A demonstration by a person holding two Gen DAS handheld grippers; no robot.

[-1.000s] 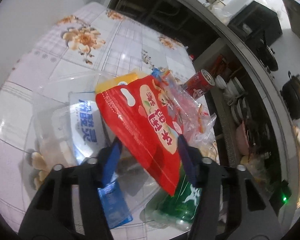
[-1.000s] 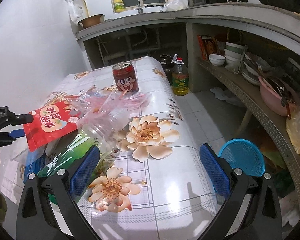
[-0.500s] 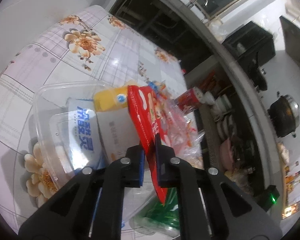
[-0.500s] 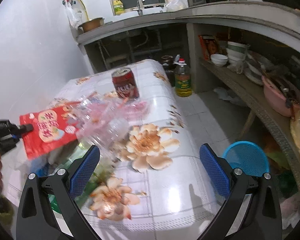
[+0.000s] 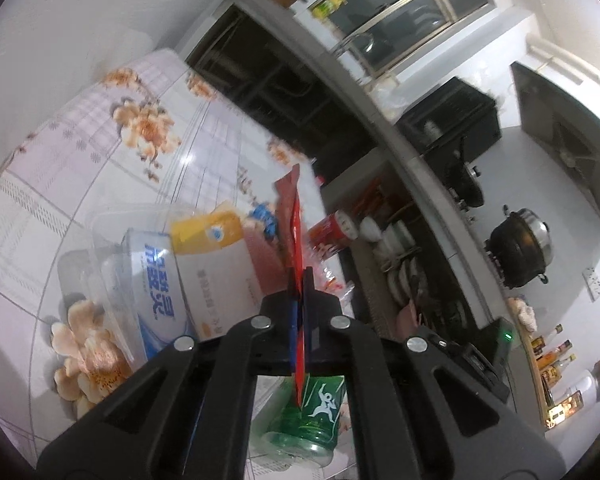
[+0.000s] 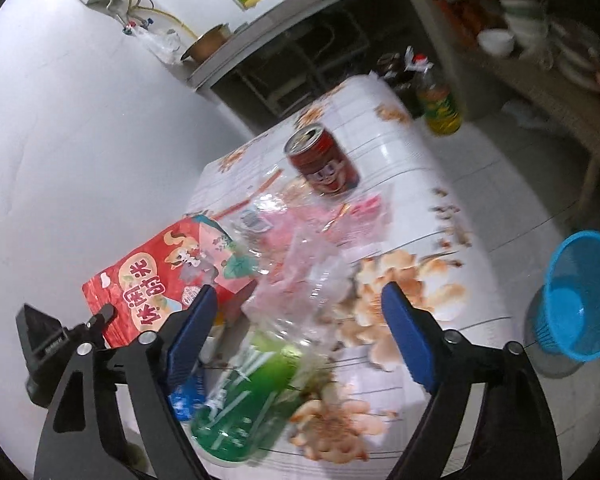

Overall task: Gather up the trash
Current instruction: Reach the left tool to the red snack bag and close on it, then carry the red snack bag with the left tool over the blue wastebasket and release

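left wrist view: the left gripper has its two black arms pressed together, pinching a red snack bag edge-on, so the bag shows as a thin red strip rising from between the blue pads and sticking out a little below them. directly below the pinch lies a green plastic bottle on its side. to the left of the fingers sit a white and orange box and a pale blue and white packet, both inside a clear plastic container. all of this rests on a table covered in a white cloth with orange flowers. just past the bag, to the right, stands a red can.

right wrist view: the right gripper has its blue-padded fingers spread wide and closing in, not yet pressing on anything. between them lie the green plastic bottle and a crumpled clear plastic bag with pink print. to the left, the red snack bag shows its printed face, lifted above the table, with its lower corner held in the tip of the left gripper. the red can stands upright farther back on the table, beyond the plastic bag. on the floor to the right of the table sits a blue basket, well apart from the trash pile. a yellow oil bottle stands on the floor beyond the table's far end.
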